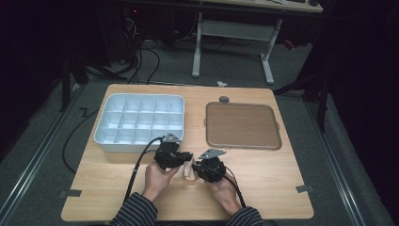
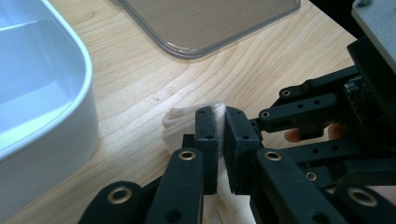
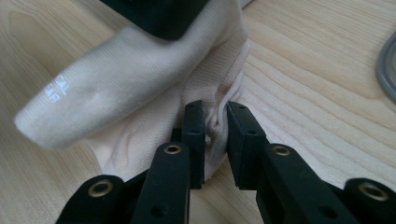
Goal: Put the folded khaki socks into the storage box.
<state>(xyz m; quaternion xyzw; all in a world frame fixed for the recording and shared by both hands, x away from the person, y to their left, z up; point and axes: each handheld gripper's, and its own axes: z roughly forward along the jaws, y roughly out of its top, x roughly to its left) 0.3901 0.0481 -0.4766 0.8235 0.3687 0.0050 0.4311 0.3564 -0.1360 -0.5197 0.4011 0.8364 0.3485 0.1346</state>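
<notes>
Left gripper (image 2: 216,128): closed on a fold of the pale beige knitted fabric piece, apparently a sock (image 2: 187,122); cloth is seen squeezed between the two black jaws.
Right gripper (image 3: 215,122): narrowed onto a gathered ridge of the same fabric (image 3: 140,93), its jaws pinching the wrinkled cloth from either side.
Fabric location: on the light wooden table (image 1: 263,174), near the front edge, between the left gripper (image 1: 184,159) and right gripper (image 1: 196,167), close below the white compartmented plastic tray (image 1: 139,123).
Step judged in hand: the sock (image 1: 188,170) is being held at two points, probably to be folded or rolled.
How it is best done: both pinches should be kept firm; the two hands should be moved together so that the thin knit is not stretched or pulled out of one pair of jaws; the cloth is best lifted clear of the wood before it is turned.
Risk: a shallow pinch may slip, since little cloth is taken by the right jaws.
Surroundings: a brown rounded-square tray with a clear rim (image 1: 243,125) lies well apart on the right; striped sleeves (image 1: 136,212) come in from below.
Hidden or unclear: most of the sock is covered by the grippers in the high view; faint printed lettering (image 3: 57,88) on it is blurred and cannot be read; the tray's compartments appear empty, though the near ones are cut off.
</notes>
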